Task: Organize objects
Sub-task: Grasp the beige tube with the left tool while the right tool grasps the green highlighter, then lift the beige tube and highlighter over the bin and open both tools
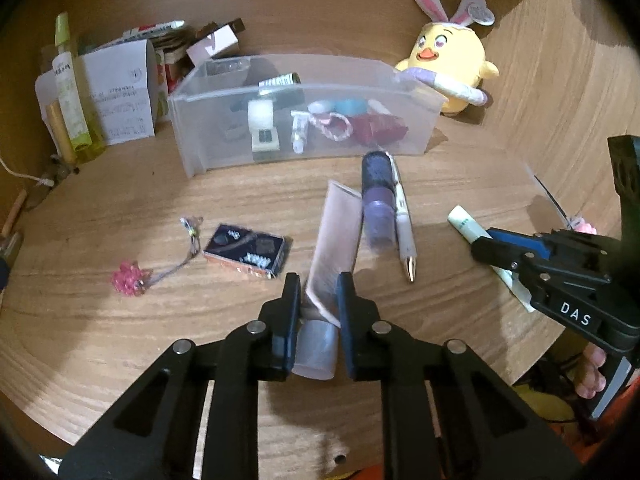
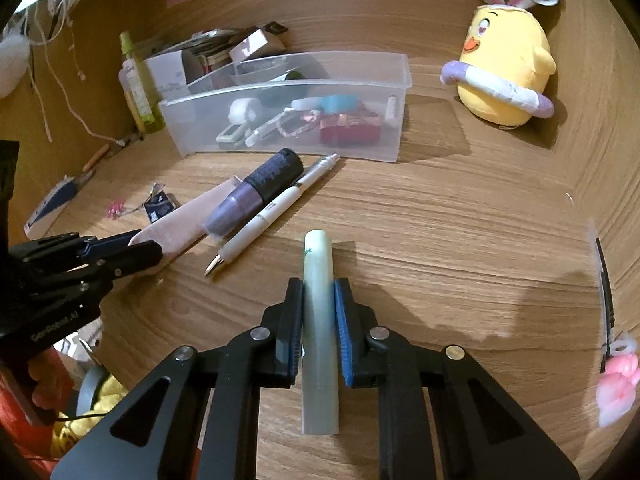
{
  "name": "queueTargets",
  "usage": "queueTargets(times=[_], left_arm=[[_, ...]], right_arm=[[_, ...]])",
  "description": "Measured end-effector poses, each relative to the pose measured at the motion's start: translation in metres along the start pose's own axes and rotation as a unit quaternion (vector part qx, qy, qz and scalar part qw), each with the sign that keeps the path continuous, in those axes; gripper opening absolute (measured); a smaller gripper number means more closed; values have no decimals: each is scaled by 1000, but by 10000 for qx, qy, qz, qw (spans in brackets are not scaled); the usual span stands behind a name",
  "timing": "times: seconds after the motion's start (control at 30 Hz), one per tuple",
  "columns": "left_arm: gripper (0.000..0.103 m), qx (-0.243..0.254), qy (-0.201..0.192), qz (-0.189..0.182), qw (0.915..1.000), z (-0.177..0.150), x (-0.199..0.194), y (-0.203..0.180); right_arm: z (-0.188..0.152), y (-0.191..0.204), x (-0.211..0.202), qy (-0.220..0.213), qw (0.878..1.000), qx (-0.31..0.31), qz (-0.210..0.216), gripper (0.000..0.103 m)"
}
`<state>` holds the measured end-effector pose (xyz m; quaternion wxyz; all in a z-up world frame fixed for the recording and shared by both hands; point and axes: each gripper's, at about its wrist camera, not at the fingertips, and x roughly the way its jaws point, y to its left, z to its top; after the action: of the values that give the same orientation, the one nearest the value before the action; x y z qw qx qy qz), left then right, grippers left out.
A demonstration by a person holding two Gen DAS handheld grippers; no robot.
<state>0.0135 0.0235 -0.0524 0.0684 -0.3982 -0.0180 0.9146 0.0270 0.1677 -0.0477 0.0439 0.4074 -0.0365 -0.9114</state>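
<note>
My left gripper is shut on a pale pink squeeze tube near its clear cap end, held just over the wooden desk. It also shows in the right wrist view. My right gripper is shut on a pale green stick tube, also seen in the left wrist view. A purple and black bottle and a white pen lie on the desk in front of a clear plastic bin that holds several small items.
A yellow chick plush sits at the back right. A green bottle and paper boxes stand at the back left. A dark small packet and a pink charm lie left. A hairpin with a pink ornament lies far right.
</note>
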Motion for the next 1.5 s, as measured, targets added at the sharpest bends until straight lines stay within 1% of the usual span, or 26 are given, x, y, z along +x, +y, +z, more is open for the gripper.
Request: queueTargets(times=[0.17, 0.27, 0.3, 0.4, 0.5, 0.67, 0.8, 0.87, 0.97, 1.0, 1.03, 1.2, 1.5], left_arm=[[14, -34, -89, 12, 10000, 9, -4, 4], [14, 139, -136, 121, 9997, 9, -5, -2], [14, 254, -112, 168, 9995, 8, -3, -7], [15, 449, 64, 145, 9989, 5, 7, -16], [15, 599, 106, 108, 9981, 6, 9, -21], [18, 634, 273, -69, 9976, 9, 22, -25], [18, 640, 219, -1, 9977, 10, 26, -27], [18, 649, 175, 43, 9977, 10, 26, -28], [13, 565, 61, 115, 9983, 11, 21, -25], [6, 474, 21, 70, 9988, 13, 17, -22], [3, 408, -11, 23, 9992, 15, 14, -19], [3, 154, -280, -30, 9995, 23, -5, -9], [3, -56, -683, -80, 9976, 45, -28, 5]], right_arm=[[9, -5, -6, -147, 9999, 53, -14, 14], [13, -5, -9, -244, 9997, 15, -37, 14], [14, -6, -10, -261, 9997, -5, -45, 14], [16, -6, -10, -266, 9996, -26, -54, 14], [16, -5, -10, -269, 9996, -6, -67, 14], [16, -7, -9, -265, 9996, 45, -26, 14], [15, -10, -9, -286, 9996, 86, 15, 14], [16, -12, -10, -303, 9995, 105, 40, 14], [18, -12, -12, -356, 9993, 108, 51, 14], [19, -13, -13, -372, 9992, 106, 58, 14], [21, -14, -14, -400, 9991, 106, 60, 14], [31, -14, -17, -552, 9984, 99, 82, 14], [52, -6, -20, -772, 9969, -19, 113, 14]])
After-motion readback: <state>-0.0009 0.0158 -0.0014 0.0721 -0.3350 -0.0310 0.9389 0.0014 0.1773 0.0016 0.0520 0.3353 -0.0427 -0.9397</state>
